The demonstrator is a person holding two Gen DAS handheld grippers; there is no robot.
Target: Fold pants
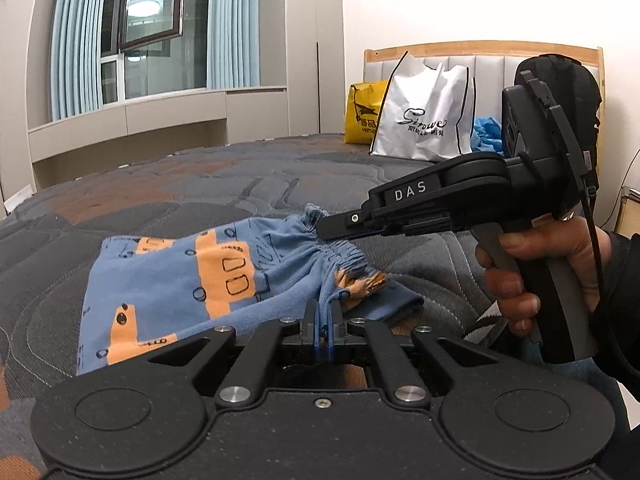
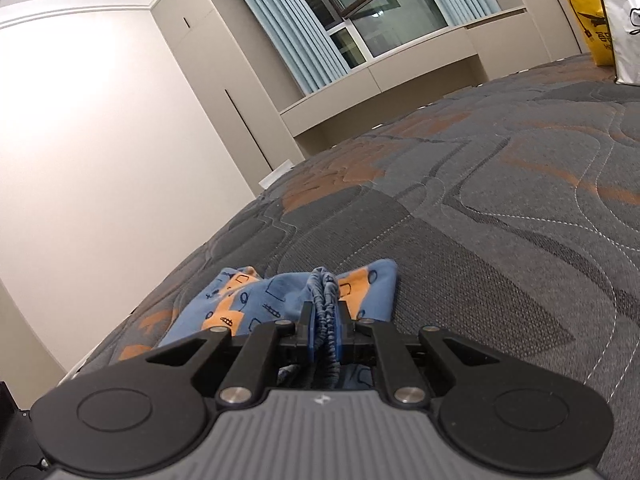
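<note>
Small blue pants (image 1: pixel 176 280) with orange vehicle prints lie on the grey quilted bed (image 1: pixel 200 184), waistband toward the right. My left gripper (image 1: pixel 323 320) is shut on the near edge of the pants by the waistband. My right gripper (image 1: pixel 324 230) comes in from the right, held by a hand (image 1: pixel 532 264), and is shut on the far end of the gathered elastic waistband (image 1: pixel 344 252). In the right wrist view the right gripper (image 2: pixel 325 320) pinches the bunched waistband (image 2: pixel 322 292), with the pants (image 2: pixel 248 300) spread beyond it.
A white shopping bag (image 1: pixel 424 116), a yellow bag (image 1: pixel 362 114) and blue fabric (image 1: pixel 488 134) stand against the headboard at the far right. A window with blue curtains (image 1: pixel 80 40) and a low ledge lie beyond the bed's far edge.
</note>
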